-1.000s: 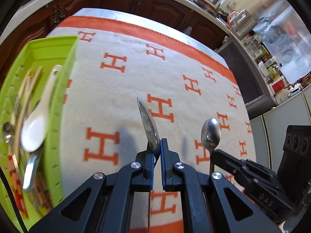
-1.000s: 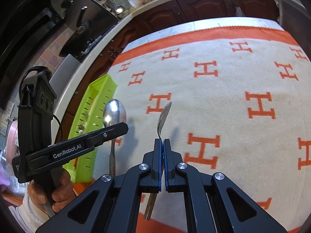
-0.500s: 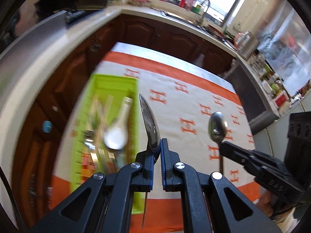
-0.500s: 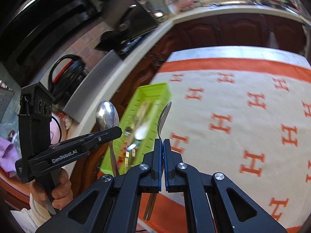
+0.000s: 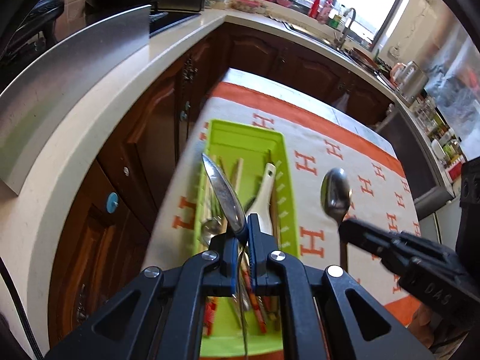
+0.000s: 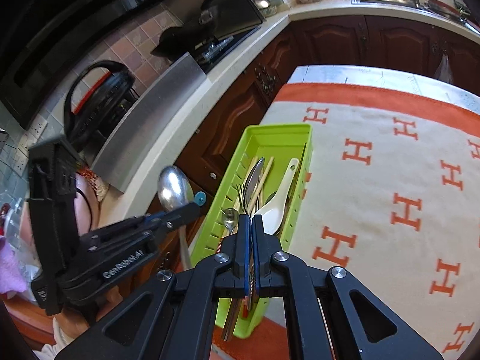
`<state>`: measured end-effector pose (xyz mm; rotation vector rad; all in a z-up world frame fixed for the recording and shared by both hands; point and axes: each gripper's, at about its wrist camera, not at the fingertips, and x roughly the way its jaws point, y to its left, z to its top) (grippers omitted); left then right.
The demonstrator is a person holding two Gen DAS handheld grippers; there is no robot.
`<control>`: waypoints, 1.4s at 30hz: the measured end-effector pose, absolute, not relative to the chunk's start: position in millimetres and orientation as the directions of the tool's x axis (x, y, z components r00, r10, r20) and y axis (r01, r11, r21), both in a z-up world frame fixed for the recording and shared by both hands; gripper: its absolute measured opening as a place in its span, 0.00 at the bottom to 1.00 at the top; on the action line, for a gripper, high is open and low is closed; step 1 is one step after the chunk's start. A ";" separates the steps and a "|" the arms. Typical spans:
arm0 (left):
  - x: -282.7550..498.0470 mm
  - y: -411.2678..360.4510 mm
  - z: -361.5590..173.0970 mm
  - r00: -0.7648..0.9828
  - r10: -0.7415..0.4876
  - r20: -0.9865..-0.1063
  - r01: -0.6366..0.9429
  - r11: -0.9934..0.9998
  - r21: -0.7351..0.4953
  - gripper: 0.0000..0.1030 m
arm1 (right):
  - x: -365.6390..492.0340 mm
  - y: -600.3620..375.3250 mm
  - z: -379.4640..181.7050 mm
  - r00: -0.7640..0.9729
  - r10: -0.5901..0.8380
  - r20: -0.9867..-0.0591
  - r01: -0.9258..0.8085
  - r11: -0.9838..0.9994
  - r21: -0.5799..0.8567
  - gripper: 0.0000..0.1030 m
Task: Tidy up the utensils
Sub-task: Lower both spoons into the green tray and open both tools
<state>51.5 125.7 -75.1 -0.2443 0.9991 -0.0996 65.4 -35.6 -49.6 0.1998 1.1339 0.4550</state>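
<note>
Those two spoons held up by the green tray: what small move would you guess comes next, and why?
Probably lower the left tongs toward the green tray and let go. Its spoon already hangs over the tray, where a white spoon and chopsticks lie; the right tongs hold a second spoon.

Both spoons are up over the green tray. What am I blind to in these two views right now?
- Near end of the green tray: left wrist view, behind the left gripper.
- Right gripper's spoon handle end: right wrist view, behind the fingers.
- Pile under the white spoon: overlapping, unclear.
</note>
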 end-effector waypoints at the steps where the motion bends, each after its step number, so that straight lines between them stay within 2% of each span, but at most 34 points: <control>1: 54.1 128.3 -77.0 0.546 -0.188 -0.817 -0.037 0.968 -0.248 0.03 | 68.2 -31.9 -55.7 0.336 0.445 -0.830 -0.246 0.892 0.378 0.02; 9: 77.3 132.5 -103.7 0.543 -0.184 -0.819 -0.068 0.963 -0.261 0.03 | 91.4 -11.8 -104.0 0.298 0.397 -0.868 -0.225 0.913 0.340 0.02; 18: 98.2 122.7 -119.5 0.568 -0.158 -0.808 -0.061 0.971 -0.233 0.03 | 116.1 -4.9 -131.1 0.296 0.341 -0.892 -0.217 0.934 0.284 0.04; 20: 96.6 122.7 -118.9 0.575 -0.145 -0.805 -0.064 0.973 -0.221 0.10 | 118.6 -5.9 -133.6 0.294 0.338 -0.894 -0.212 0.935 0.284 0.06; 22: 94.4 124.1 -118.4 0.575 -0.127 -0.809 -0.077 0.975 -0.207 0.22 | 119.7 -7.4 -134.2 0.302 0.330 -0.894 -0.211 0.938 0.275 0.12; 28: 77.7 134.1 -112.3 0.580 -0.094 -0.809 -0.112 0.975 -0.193 0.36 | 116.2 -16.3 -131.2 0.321 0.340 -0.884 -0.201 0.937 0.287 0.15; 34: 60.0 138.4 -107.3 0.577 -0.046 -0.815 -0.140 0.978 -0.155 0.45 | 103.8 -25.7 -125.2 0.331 0.335 -0.882 -0.193 0.939 0.284 0.15; 42: 39.9 130.8 -102.8 0.563 -0.033 -0.826 -0.142 0.981 -0.136 0.47 | 84.8 -42.5 -117.1 0.341 0.336 -0.878 -0.180 0.940 0.290 0.15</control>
